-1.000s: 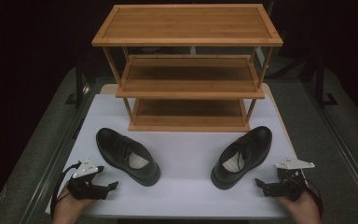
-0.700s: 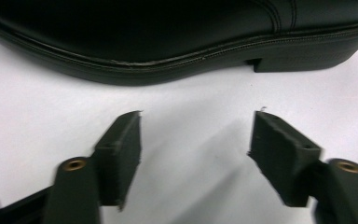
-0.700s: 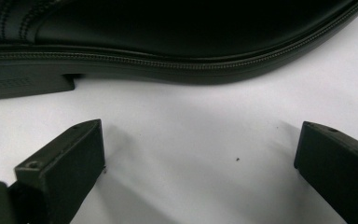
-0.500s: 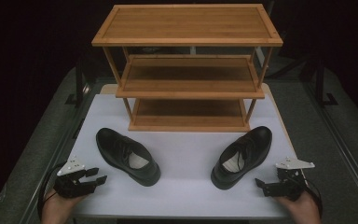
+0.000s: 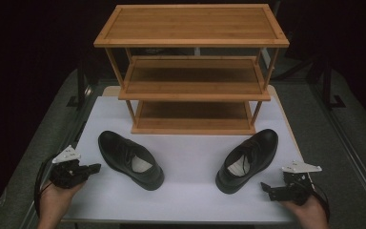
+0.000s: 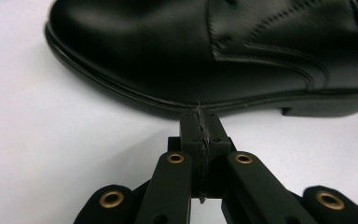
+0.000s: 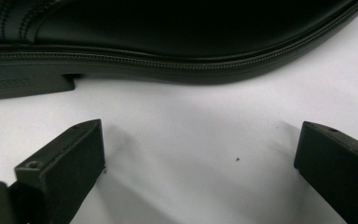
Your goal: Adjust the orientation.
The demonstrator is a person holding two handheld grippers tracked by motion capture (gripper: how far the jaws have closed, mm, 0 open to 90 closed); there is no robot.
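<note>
Two black leather shoes lie on the white table top (image 5: pixel 190 162) in front of a three-tier wooden shoe rack (image 5: pixel 190 71). The left shoe (image 5: pixel 131 159) points its toe to the far left; the right shoe (image 5: pixel 248 160) points to the far right. My left gripper (image 5: pixel 94 168) rests at the table's left edge, shut with nothing between its jaws, its tips close to the left shoe's sole (image 6: pixel 177 100). My right gripper (image 5: pixel 266 187) sits at the front right corner, open, just short of the right shoe's sole (image 7: pixel 168 65).
The rack's shelves hold nothing. Grey floor and dark stands (image 5: pixel 331 90) flank the table on both sides. White table surface lies between the two shoes.
My left gripper has slid left and slightly back toward the table's left edge. The right gripper and both shoes have stayed put.
</note>
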